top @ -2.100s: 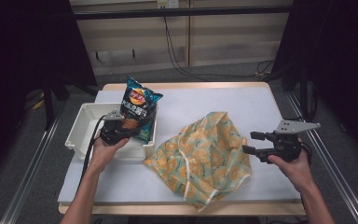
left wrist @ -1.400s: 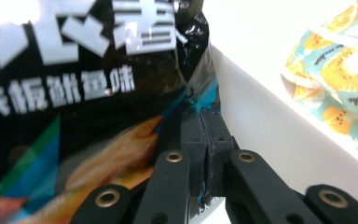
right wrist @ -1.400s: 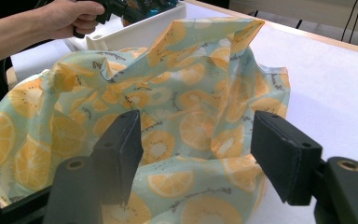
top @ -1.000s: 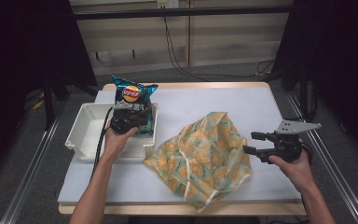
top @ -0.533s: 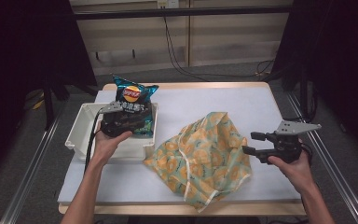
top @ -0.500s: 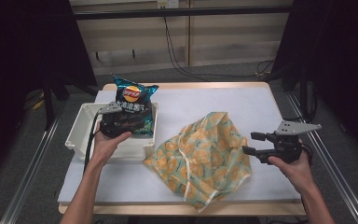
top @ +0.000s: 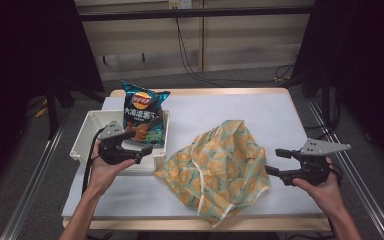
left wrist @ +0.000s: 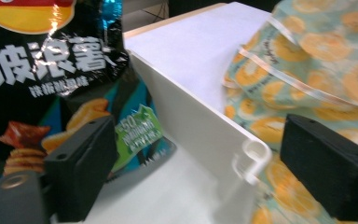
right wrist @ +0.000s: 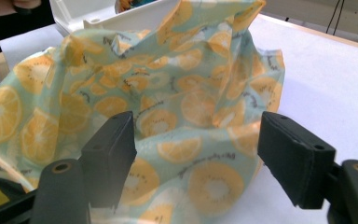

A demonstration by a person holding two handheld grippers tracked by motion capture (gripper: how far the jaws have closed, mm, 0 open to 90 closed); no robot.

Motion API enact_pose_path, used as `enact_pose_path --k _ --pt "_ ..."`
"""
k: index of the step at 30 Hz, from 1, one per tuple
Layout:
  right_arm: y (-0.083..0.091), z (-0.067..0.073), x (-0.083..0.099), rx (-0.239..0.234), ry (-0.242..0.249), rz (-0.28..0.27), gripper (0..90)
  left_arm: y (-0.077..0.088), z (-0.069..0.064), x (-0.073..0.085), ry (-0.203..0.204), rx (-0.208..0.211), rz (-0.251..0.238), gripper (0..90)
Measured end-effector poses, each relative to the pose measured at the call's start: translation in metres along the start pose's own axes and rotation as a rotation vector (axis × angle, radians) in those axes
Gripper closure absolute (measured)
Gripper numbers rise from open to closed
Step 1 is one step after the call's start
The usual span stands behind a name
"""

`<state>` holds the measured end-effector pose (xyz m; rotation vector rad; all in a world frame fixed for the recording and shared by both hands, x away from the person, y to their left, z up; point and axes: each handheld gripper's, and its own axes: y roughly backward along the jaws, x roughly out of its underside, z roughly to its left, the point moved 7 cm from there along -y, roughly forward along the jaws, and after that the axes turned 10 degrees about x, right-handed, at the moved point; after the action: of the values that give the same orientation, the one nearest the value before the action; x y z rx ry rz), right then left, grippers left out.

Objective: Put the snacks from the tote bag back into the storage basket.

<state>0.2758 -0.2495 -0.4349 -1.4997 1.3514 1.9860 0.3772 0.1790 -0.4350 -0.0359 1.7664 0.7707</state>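
A dark blue chip bag (top: 144,112) (left wrist: 51,70) stands upright in the white bin (top: 82,140), leaning at its right wall (left wrist: 200,126). My left gripper (top: 144,141) (left wrist: 198,140) hovers over the bin's near right corner. Its jaws have just been opening and stand open, the chip bag beside one jaw and untouched, the bin's wall in line between them. An orange-slice patterned fabric bag (top: 220,165) (right wrist: 168,70) (left wrist: 307,56) lies crumpled mid-table. My right gripper (top: 275,162) (right wrist: 196,140) sits at its right edge; its jaws have just been opening, and no pad presses the fabric ahead.
A white mat (top: 240,107) covers the wooden table; its far half is bare. Cables (top: 195,75) run over the floor behind the table. Dark drapes flank both sides.
My left gripper let go of the chip bag and drew back toward the near left. The bag stays standing in the bin. The right hand has kept still.
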Motion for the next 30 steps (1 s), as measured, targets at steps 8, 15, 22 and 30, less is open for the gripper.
enact_pose_path --k 8,15,22,30 --pt "0.014 -0.002 0.015 0.056 -0.039 -0.011 19.7 0.023 -0.021 0.016 -0.033 -0.067 0.015 5.4" --pt "0.020 0.004 0.025 0.098 -0.057 -0.027 16.0 0.036 -0.047 0.037 0.001 -0.059 -0.018 3.6" --pt "0.026 0.013 0.044 0.117 -0.066 -0.003 15.3 0.044 -0.067 0.070 0.044 -0.049 -0.009 2.4" --pt "0.030 0.017 0.066 0.141 -0.122 -0.004 15.0 0.063 -0.082 0.098 0.042 -0.099 -0.020 1.7"
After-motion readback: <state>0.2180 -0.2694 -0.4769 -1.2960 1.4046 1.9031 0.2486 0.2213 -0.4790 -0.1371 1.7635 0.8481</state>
